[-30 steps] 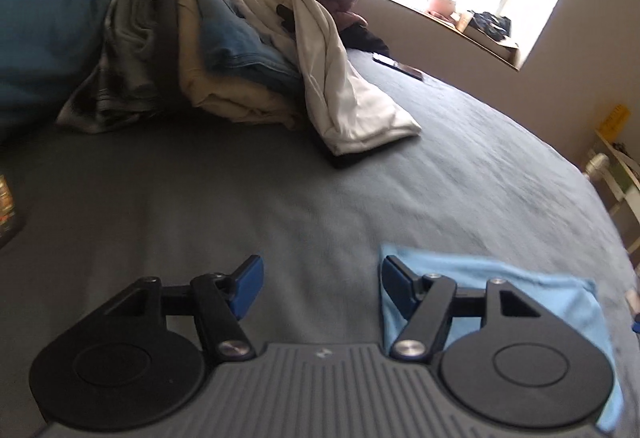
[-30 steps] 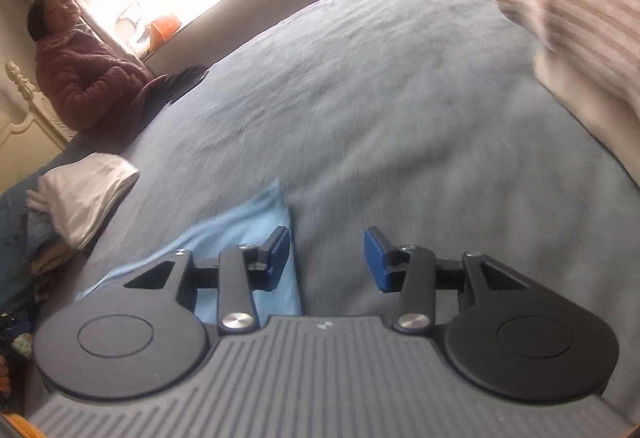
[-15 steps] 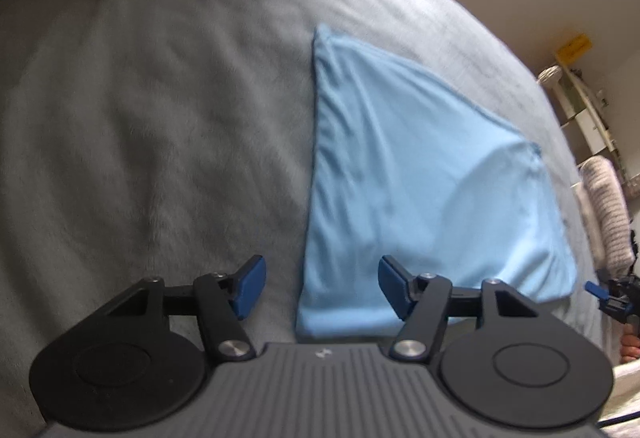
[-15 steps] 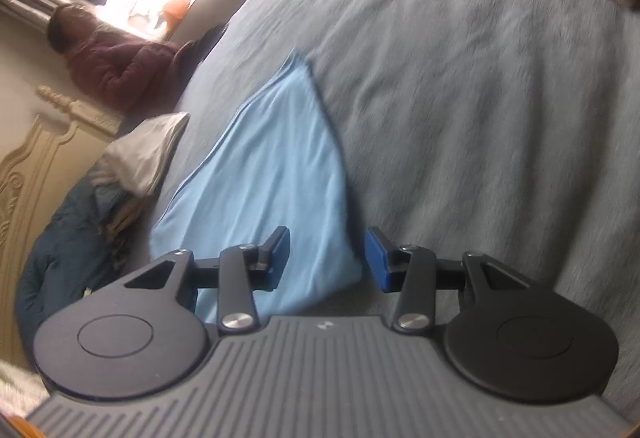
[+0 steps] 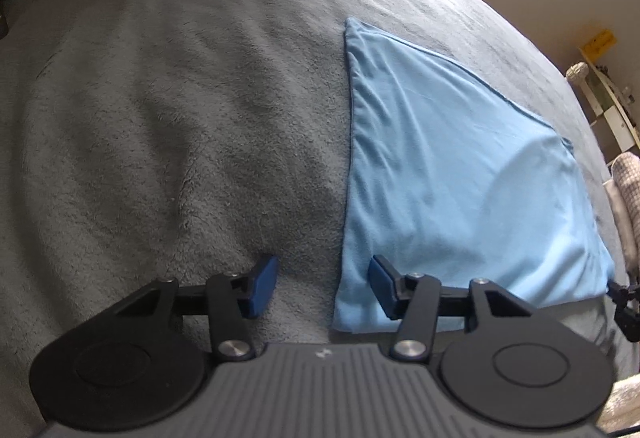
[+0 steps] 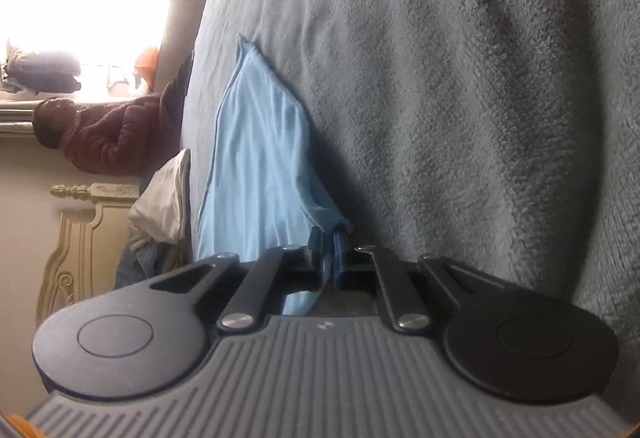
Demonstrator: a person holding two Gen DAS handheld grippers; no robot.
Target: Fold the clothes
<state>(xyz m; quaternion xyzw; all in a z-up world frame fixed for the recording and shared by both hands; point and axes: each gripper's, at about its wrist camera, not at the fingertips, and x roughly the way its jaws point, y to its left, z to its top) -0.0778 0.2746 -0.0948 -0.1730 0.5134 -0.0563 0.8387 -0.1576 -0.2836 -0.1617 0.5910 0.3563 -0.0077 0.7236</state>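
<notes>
Hiding pinched blue cloth (image 6: 260, 158) corner: right gripper (image 6: 328, 254).

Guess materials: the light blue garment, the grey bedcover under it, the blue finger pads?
Light blue garment: thin matte knit, probably cotton jersey; it drapes limply with fine creases. Grey bedcover: plush fleece, with visible fuzzy nap. Finger pads on the left hand-held gripper: smooth matte blue, likely rubber or soft plastic; can't tell which.

Left wrist view looks down close over the bed; right wrist view, rolled sideways, shares the blue cloth (image 5: 460, 174).
</notes>
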